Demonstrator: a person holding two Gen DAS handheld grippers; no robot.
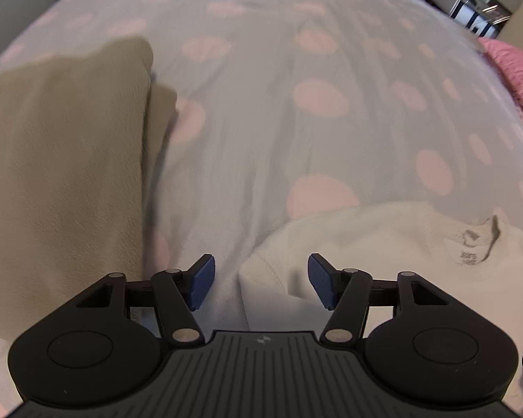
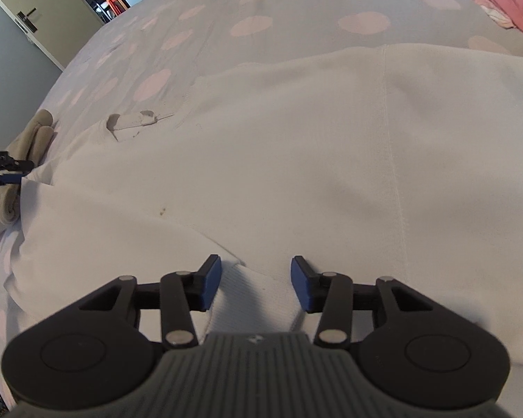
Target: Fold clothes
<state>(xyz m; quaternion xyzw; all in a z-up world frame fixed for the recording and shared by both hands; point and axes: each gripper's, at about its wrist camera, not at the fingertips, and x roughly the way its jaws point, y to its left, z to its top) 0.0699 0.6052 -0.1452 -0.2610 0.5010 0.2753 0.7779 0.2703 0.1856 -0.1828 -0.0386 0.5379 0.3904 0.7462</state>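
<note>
Left wrist view: the left gripper [image 1: 261, 282] hangs spread over a grey bedsheet [image 1: 261, 104] dotted with pink, nothing between its blue pads. A folded beige garment [image 1: 62, 160] lies toward the bed's left edge; the white sweater [image 1: 383, 254] lies nearer the pink pillow [image 1: 516, 69].

Right wrist view: the right gripper [image 2: 256, 287] is spread above the white sweater [image 2: 296, 146], a ribbed cuff [image 2: 247, 296] lying loose between its pads. A door [image 2: 14, 31] stands beyond the bed's far corner
</note>
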